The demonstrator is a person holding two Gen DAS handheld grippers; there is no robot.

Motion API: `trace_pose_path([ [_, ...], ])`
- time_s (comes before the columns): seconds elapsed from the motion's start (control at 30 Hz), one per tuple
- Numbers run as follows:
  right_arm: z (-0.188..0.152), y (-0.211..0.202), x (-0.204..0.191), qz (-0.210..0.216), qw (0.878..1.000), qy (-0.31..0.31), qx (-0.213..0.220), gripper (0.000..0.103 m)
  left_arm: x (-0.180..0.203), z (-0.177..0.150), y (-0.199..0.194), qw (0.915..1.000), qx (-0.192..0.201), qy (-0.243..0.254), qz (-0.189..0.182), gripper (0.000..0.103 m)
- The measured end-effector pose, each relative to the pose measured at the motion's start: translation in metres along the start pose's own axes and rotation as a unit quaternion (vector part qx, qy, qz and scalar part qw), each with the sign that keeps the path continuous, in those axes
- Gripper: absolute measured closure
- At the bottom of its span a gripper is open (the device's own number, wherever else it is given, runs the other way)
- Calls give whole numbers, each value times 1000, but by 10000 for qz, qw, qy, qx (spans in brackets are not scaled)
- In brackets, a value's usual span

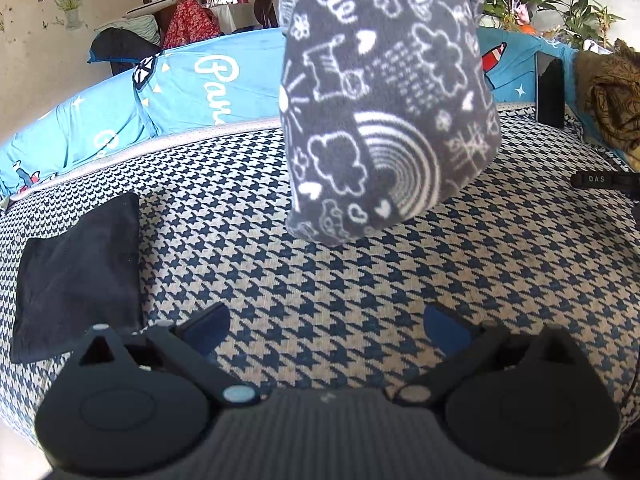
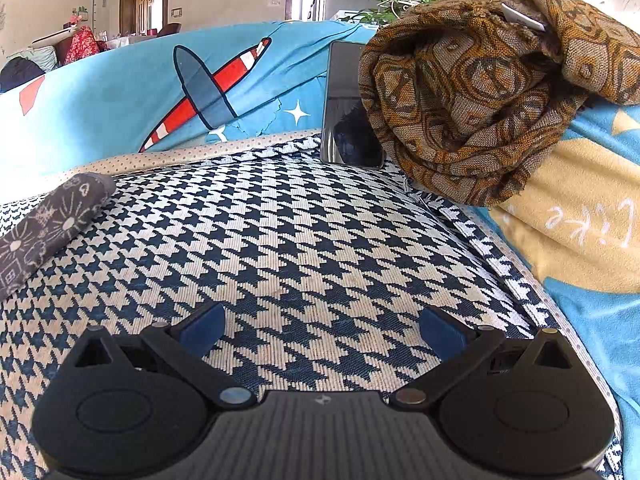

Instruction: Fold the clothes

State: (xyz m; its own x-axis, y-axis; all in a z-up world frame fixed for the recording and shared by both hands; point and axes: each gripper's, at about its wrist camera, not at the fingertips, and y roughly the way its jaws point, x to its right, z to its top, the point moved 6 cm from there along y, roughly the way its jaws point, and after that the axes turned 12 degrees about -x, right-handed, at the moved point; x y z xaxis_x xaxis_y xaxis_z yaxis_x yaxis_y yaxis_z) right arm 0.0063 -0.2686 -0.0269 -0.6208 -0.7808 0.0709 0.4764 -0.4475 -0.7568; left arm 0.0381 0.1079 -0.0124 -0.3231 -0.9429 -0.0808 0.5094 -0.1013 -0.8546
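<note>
Both grippers gape wide with nothing in them, left gripper [image 1: 326, 330] and right gripper [image 2: 322, 330], over the houndstooth cover [image 2: 320, 240]. Grey doodle-print garment [image 1: 380, 100] hangs at 12 o'clock in the left view; folded dark cloth [image 1: 76, 280] at 9 o'clock.

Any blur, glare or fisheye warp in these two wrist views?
Left wrist: sharp; the grey doodle-print garment fills the upper frame, and the houndstooth cover bulges from fisheye. Right wrist: sharp; the propped phone's screen shows reflections, and the frame corners are vignetted dark.
</note>
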Motion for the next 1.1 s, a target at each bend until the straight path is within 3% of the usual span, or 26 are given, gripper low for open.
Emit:
trace_pose_path([
  [0.27, 0, 0, 0, -1, 10000, -3, -2, 0, 12, 0, 4, 9998, -132, 69, 109, 0],
  [0.73, -3, -4, 1, -2, 10000, -10, -10, 0, -2, -2, 11, 9987, -344, -267, 252, 0],
  [1.1, -2, -1, 0, -6, 10000, -21, -12, 0, 3, 0, 18, 9984, -403, -210, 348, 0],
])
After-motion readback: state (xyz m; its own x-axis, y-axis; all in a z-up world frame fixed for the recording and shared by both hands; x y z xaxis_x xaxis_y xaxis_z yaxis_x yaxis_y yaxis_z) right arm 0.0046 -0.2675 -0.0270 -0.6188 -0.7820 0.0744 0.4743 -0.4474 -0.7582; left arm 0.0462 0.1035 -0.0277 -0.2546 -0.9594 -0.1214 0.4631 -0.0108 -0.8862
